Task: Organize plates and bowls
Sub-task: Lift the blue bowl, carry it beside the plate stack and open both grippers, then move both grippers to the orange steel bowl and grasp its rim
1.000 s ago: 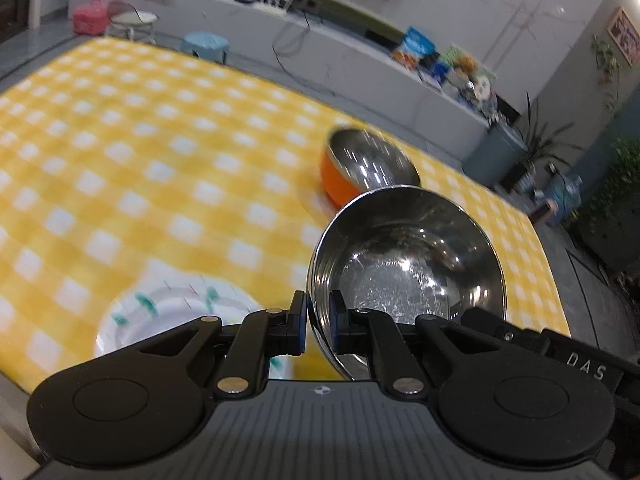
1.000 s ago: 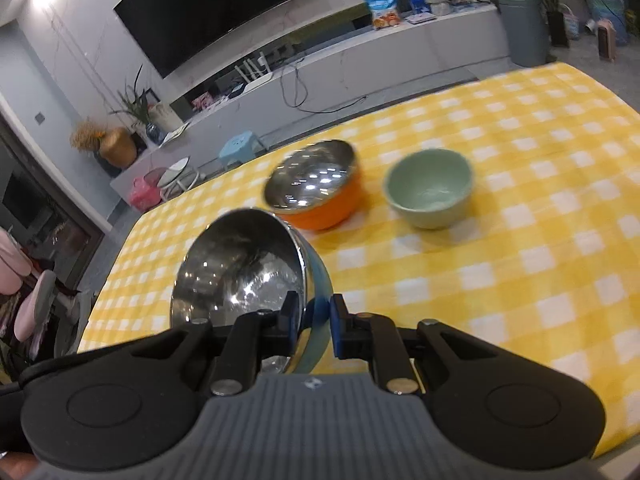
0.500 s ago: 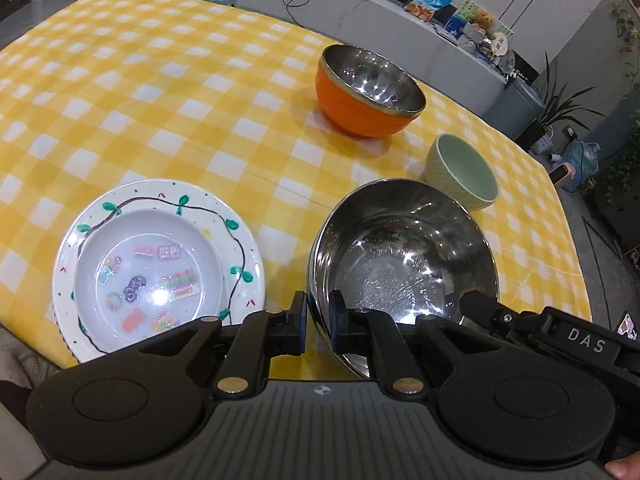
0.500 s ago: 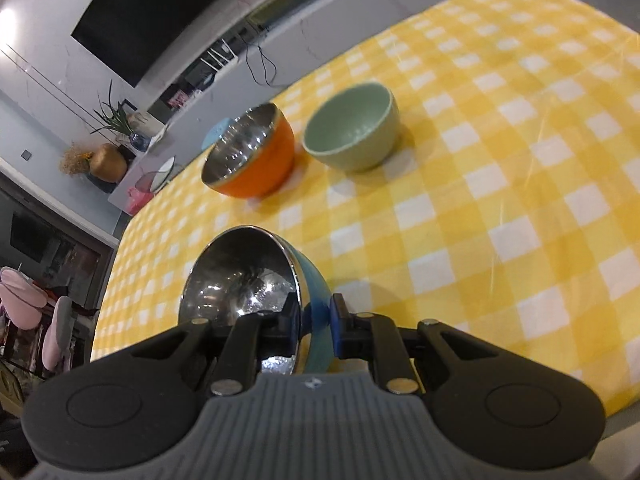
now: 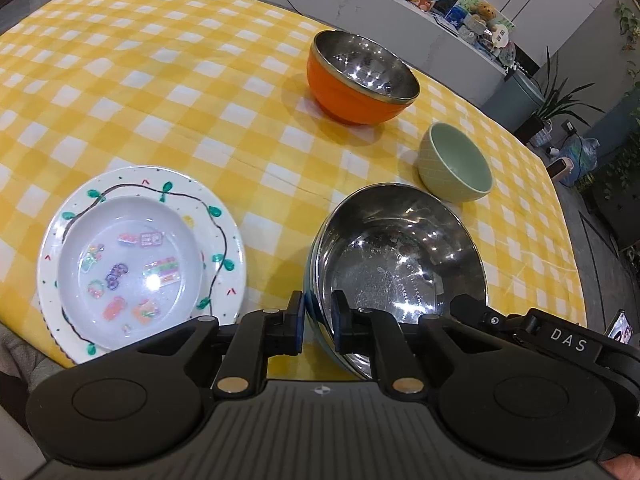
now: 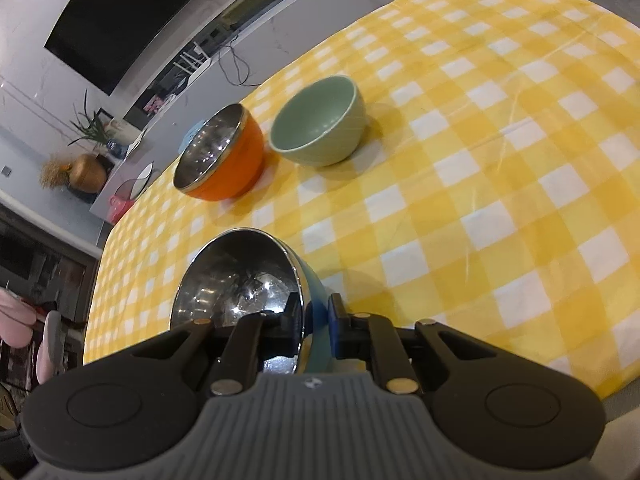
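A steel bowl with a blue outside (image 5: 400, 264) sits low over the yellow checked table, near its front edge. My left gripper (image 5: 318, 320) straddles the bowl's near rim; its jaws are opening and the pads look just off the wall. My right gripper (image 6: 314, 320) is shut on the same bowl (image 6: 240, 280) at another point of the rim, and its black body (image 5: 560, 344) shows in the left wrist view. An orange steel-lined bowl (image 5: 352, 96) and a pale green bowl (image 5: 456, 160) stand farther back. A painted plate (image 5: 224, 220) holding a smaller white dish (image 5: 128, 264) lies to the left.
The orange bowl (image 6: 236, 176) and green bowl (image 6: 320, 120) stand side by side, apart from each other. Bare tablecloth (image 6: 500, 160) stretches to the right of them. The table's front edge runs just under both grippers. A low cabinet and a dark screen line the far wall.
Both grippers have come down toward the table with the blue bowl and tipped downward. The painted plate has come fully into the left wrist view. My left jaws have spread slightly.
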### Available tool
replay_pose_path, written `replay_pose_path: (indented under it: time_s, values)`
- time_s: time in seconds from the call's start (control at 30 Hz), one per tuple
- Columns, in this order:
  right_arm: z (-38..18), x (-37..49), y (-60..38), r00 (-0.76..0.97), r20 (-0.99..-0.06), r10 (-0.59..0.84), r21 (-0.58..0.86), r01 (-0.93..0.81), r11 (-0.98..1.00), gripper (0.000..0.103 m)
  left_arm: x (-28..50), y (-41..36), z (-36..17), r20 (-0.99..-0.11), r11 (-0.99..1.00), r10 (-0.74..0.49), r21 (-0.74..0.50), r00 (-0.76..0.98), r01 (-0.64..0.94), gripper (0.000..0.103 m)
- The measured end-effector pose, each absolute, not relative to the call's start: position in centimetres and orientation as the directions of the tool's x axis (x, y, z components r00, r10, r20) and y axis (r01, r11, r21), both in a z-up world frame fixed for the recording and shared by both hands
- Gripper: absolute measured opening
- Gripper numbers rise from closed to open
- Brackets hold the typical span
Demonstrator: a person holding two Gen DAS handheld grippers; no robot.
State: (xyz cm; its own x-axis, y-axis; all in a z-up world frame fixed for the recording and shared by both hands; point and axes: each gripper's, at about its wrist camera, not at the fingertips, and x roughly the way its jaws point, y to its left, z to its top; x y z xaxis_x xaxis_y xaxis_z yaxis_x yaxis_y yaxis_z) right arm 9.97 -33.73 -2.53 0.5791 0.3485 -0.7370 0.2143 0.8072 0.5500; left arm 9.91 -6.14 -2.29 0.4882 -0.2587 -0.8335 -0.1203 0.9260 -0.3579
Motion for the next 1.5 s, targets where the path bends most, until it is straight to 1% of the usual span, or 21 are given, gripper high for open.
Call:
replay_pose_path:
  time_s: [0.37, 0.5, 0.6, 0.63, 0.67, 0.7, 0.77, 0.83, 0.87, 1.0, 1.1, 1.2, 1.27, 1.37, 1.5]
  values:
    - [-2.5, 10.1, -33.5, 0.581, -0.745, 0.327, 0.528, 0.215, 0.822, 0.012, 9.7, -6.3, -2.1, -0.81, 0.928, -0.272, -0.364, 0.52, -0.08, 0.018]
    - [-2.5, 10.2, -33.5, 0.585, -0.74, 0.333, 0.537, 0.216, 0.815, 0.015, 9.4, -6.2, -1.8, -0.795, 0.929, -0.275, -0.365, 0.54, -0.063, 0.019]
    - [-2.5, 10.2, -33.5, 0.588, -0.732, 0.343, 0.547, 0.207, 0.811, 0.018, 9.4, -6.0, -1.5, -0.78, 0.922, -0.293, -0.383, 0.553, -0.051, 0.028]
    - [-2.4, 10.2, -33.4, 0.59, -0.731, 0.343, 0.546, 0.204, 0.813, 0.018, 9.3, -5.8, -1.3, -0.77, 0.917, -0.304, -0.396, 0.56, -0.047, 0.033]
    - [-2.4, 10.2, -33.4, 0.594, -0.728, 0.343, 0.545, 0.199, 0.814, 0.022, 9.3, -5.8, -1.1, -0.763, 0.915, -0.309, -0.401, 0.568, -0.042, 0.036]
    - [-2.3, 10.1, -33.3, 0.602, -0.72, 0.346, 0.55, 0.19, 0.813, 0.029, 9.2, -5.7, -0.8, -0.757, 0.917, -0.306, -0.398, 0.577, -0.036, 0.036]
    - [-2.0, 10.0, -33.3, 0.625, -0.699, 0.348, 0.556, 0.168, 0.814, 0.038, 9.0, -5.8, -0.2, -0.745, 0.925, -0.291, -0.379, 0.6, -0.022, 0.04]
    - [-1.6, 9.9, -33.2, 0.645, -0.686, 0.336, 0.547, 0.152, 0.823, 0.041, 8.9, -5.7, 0.4, -0.731, 0.932, -0.279, -0.362, 0.622, -0.007, 0.044]
    - [-1.6, 9.9, -33.1, 0.654, -0.68, 0.331, 0.543, 0.145, 0.827, 0.044, 9.0, -5.7, 0.8, -0.723, 0.933, -0.278, -0.359, 0.632, -0.001, 0.046]
    - [-1.2, 9.6, -33.7, 0.701, -0.636, 0.322, 0.562, 0.135, 0.816, 0.049, 9.7, -5.2, 1.8, -0.702, 0.934, -0.275, -0.357, 0.657, 0.01, 0.049]
    - [-0.7, 9.6, -34.8, 0.732, -0.607, 0.31, 0.591, 0.155, 0.791, 0.049, 10.6, -4.8, 2.8, -0.687, 0.937, -0.277, -0.349, 0.672, 0.03, 0.05]
    - [0.1, 10.3, -35.1, 0.753, -0.601, 0.266, 0.575, 0.177, 0.799, 0.049, 11.7, -4.1, 3.9, -0.657, 0.934, -0.307, -0.348, 0.688, 0.085, 0.05]
    - [0.5, 11.1, -34.8, 0.76, -0.601, 0.25, 0.554, 0.17, 0.815, 0.049, 12.7, -3.2, 4.3, -0.632, 0.918, -0.345, -0.382, 0.693, 0.108, 0.05]
    - [0.9, 12.8, -34.2, 0.757, -0.612, 0.23, 0.513, 0.159, 0.843, 0.049, 14.6, -1.8, 4.0, -0.614, 0.892, -0.382, -0.441, 0.691, 0.101, 0.049]
    - [1.3, 15.5, -33.3, 0.759, -0.618, 0.207, 0.474, 0.149, 0.868, 0.049, 17.4, -0.7, 2.8, -0.626, 0.883, -0.383, -0.463, 0.679, 0.072, 0.049]
